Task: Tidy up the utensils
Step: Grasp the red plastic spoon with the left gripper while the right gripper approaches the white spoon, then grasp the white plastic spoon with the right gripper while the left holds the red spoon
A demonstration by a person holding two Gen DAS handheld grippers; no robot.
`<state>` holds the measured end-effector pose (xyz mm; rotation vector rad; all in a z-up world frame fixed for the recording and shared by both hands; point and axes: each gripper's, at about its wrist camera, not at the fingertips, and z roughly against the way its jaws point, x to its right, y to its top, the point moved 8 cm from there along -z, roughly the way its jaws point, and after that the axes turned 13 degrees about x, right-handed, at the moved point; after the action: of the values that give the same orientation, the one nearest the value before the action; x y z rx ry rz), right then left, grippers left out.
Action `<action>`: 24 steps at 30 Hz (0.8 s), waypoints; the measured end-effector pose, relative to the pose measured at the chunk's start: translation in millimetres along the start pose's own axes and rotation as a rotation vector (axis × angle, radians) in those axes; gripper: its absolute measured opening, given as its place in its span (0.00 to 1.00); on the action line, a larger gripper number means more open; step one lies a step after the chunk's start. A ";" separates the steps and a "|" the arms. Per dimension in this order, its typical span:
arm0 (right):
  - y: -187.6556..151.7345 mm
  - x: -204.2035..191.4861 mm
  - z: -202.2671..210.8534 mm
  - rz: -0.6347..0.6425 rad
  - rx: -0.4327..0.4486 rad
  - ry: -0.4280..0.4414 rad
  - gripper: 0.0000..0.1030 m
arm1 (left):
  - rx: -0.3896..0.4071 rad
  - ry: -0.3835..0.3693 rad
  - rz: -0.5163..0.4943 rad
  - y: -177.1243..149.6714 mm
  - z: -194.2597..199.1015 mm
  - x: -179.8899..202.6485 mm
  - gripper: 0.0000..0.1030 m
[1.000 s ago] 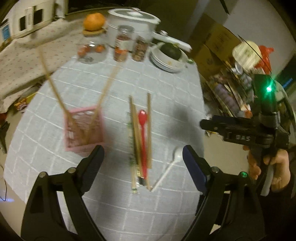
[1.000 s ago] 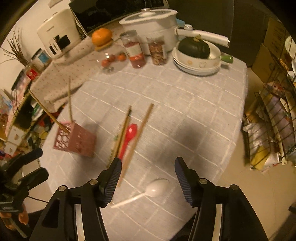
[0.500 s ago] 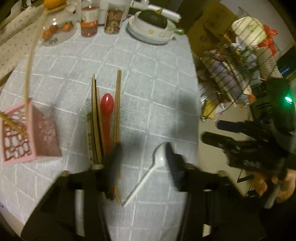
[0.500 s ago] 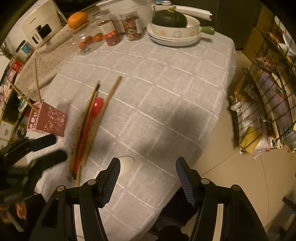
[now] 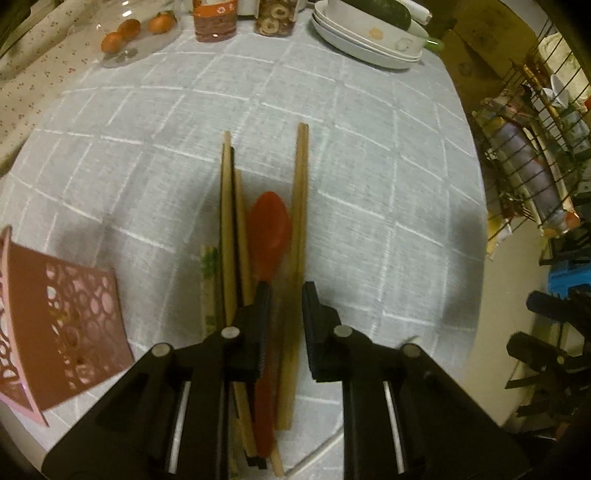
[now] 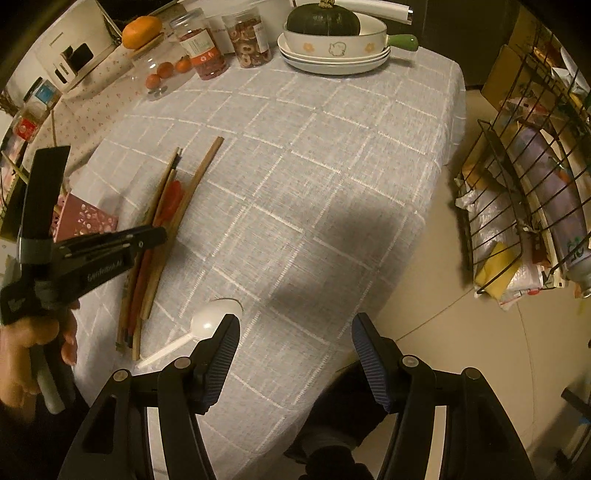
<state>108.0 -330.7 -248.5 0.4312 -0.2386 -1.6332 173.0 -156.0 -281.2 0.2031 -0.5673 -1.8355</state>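
Note:
Several wooden chopsticks [image 5: 300, 206] and a red spoon [image 5: 269, 229] lie side by side on the grey checked tablecloth [image 5: 369, 155]. My left gripper [image 5: 286, 299] is low over them, its jaws narrowed around one chopstick and the spoon's handle; I cannot tell if they grip. A pink perforated holder [image 5: 62, 317] stands to its left. In the right wrist view the chopsticks [image 6: 173, 214], red spoon [image 6: 168, 203], holder [image 6: 85, 218] and left gripper [image 6: 147, 236] show at left. My right gripper [image 6: 295, 332] is open and empty above the table edge, next to a white spoon [image 6: 207, 321].
Stacked white dishes with a dark squash [image 6: 325, 22], two jars [image 6: 201, 51] and a glass dish of small oranges [image 5: 133, 33] stand at the far edge. A wire rack [image 6: 535, 192] of clutter stands on the floor to the right.
My left gripper has dropped down and forward over the chopsticks and red spoon, and its jaws have narrowed. My right gripper has drawn back towards the table's near right edge.

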 end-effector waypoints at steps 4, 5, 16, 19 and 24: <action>-0.6 0.8 -1.5 0.001 -0.005 0.003 0.63 | 0.009 0.026 -0.005 1.2 -1.9 -9.4 0.18; -0.7 0.9 -1.7 0.001 -0.006 0.003 0.63 | 0.006 0.025 -0.004 1.8 -4.9 -11.2 0.18; -4.7 -4.3 -9.2 -0.025 -0.037 0.021 0.63 | 0.008 0.046 -0.037 3.5 -10.0 -13.8 0.08; -9.9 -8.3 -16.0 -0.051 -0.069 0.037 0.63 | 0.034 0.041 -0.050 5.0 -3.2 -10.2 0.08; -20.0 -19.5 -31.1 -0.105 -0.133 0.063 0.63 | 0.111 0.004 -0.075 10.1 31.4 -4.8 0.08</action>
<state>104.0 -306.1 -282.0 0.3988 -0.0603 -1.7239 170.2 -145.2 -249.8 0.3060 -0.6678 -1.8773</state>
